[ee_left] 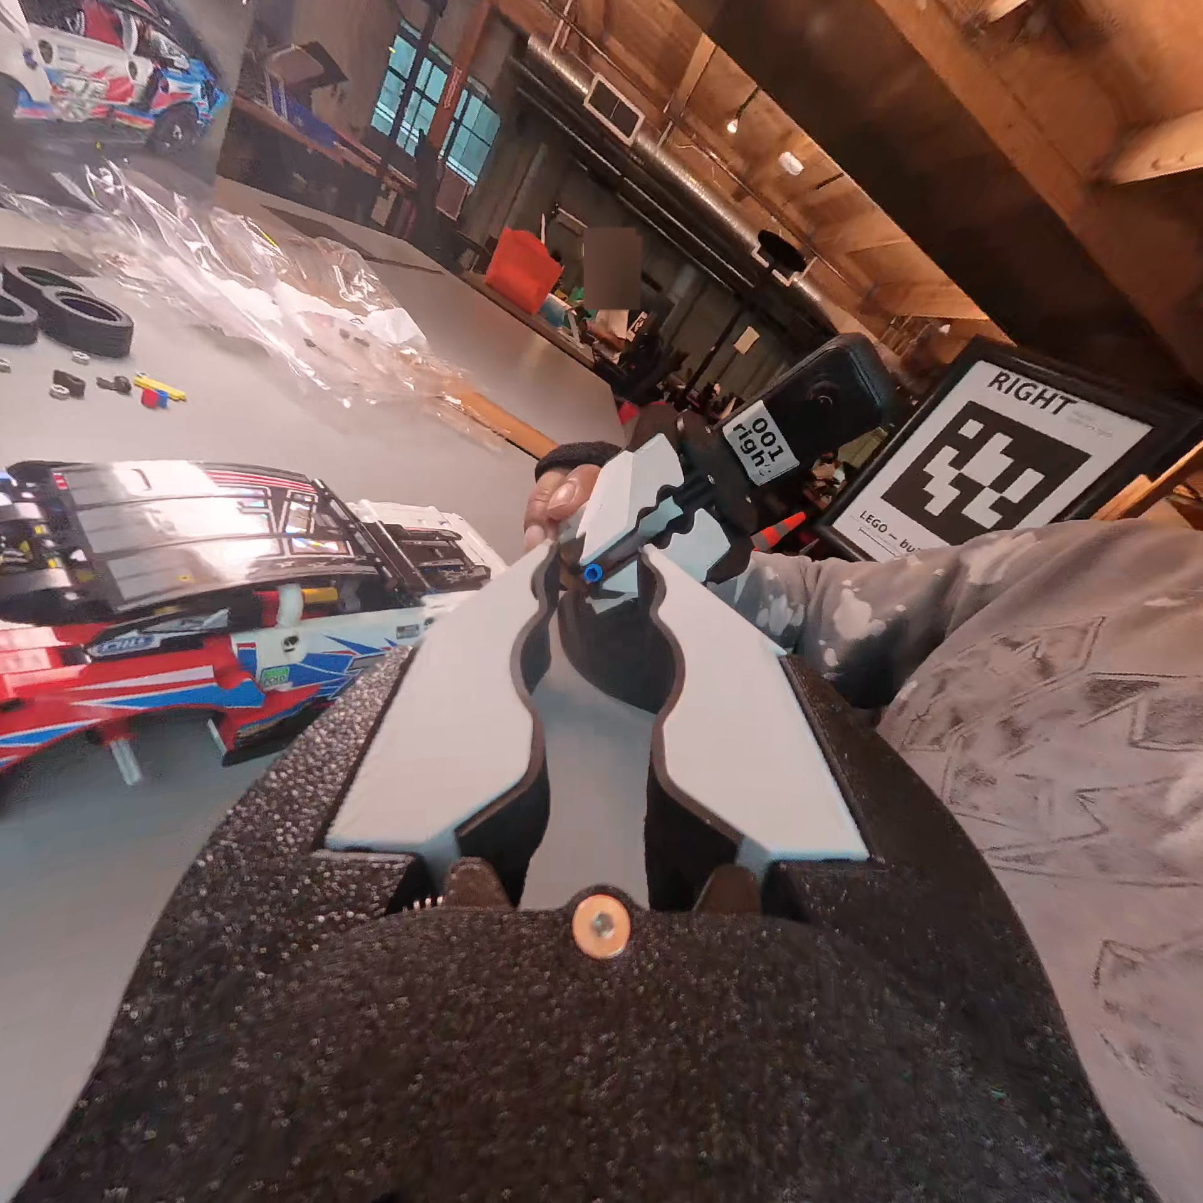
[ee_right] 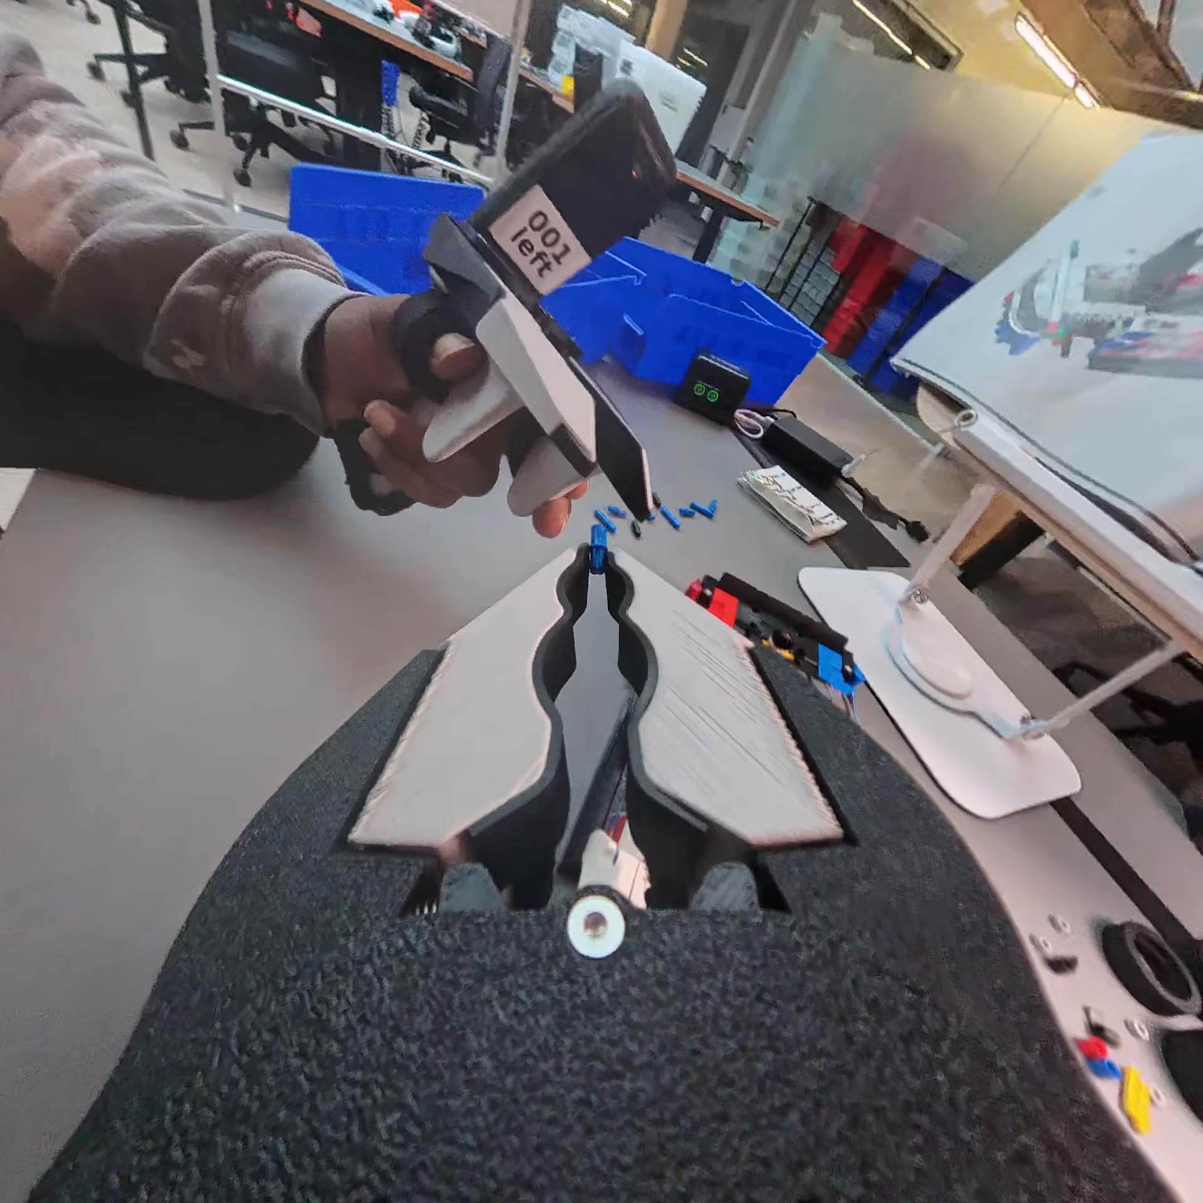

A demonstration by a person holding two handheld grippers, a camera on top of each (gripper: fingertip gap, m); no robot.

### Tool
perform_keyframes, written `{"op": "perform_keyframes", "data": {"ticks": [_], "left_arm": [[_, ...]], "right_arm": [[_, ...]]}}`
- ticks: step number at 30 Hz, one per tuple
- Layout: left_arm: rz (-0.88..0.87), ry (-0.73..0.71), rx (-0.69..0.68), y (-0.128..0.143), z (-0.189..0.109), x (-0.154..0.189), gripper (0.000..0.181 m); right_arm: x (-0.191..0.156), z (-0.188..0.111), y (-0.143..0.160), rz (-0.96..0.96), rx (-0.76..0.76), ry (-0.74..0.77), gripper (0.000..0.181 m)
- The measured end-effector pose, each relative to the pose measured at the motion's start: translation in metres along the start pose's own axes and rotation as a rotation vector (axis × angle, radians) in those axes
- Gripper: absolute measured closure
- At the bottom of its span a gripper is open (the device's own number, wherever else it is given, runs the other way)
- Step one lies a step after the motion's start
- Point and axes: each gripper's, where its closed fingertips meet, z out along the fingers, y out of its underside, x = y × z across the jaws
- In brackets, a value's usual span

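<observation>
My right gripper is shut on a small blue pin that sticks out past its fingertips. It hangs above the grey table. In the left wrist view, the right gripper points toward me with the blue pin at its tip. My left gripper is open and empty, and the pin sits in the gap between its fingertips. In the right wrist view, the left gripper tilts down over several loose blue pins. A brick-built race car stands to the left.
Black tyres, clear plastic bags and small bricks lie behind the car. Blue bins, a black device, a folded booklet, a small brick assembly and a white stand base sit at the right. A marker sign stands nearby. My two grippers' fingertips are within a few centimetres of each other.
</observation>
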Motion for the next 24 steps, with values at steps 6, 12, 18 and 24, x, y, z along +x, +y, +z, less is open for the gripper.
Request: {"op": "perform_keyframes", "data": {"ticks": [6,12,18,24], "left_arm": [[0.019,-0.019,-0.041,0.011,-0.008,0.006,0.17],[0.069,-0.051,-0.057,0.009,-0.012,0.004,0.179],[0.325,-0.62,-0.183,-0.013,-0.083,-0.092,0.179],[0.299,-1.258,-0.483,-0.001,-0.2,-0.206,0.178]], "right_arm": [[-0.009,0.013,-0.015,-0.081,0.022,-0.036,0.178],[-0.008,0.016,-0.015,-0.133,0.002,-0.023,0.177],[0.032,-0.007,0.029,-0.019,-0.187,0.068,0.133],[0.062,-0.068,0.116,0.272,-0.491,0.035,0.094]]}}
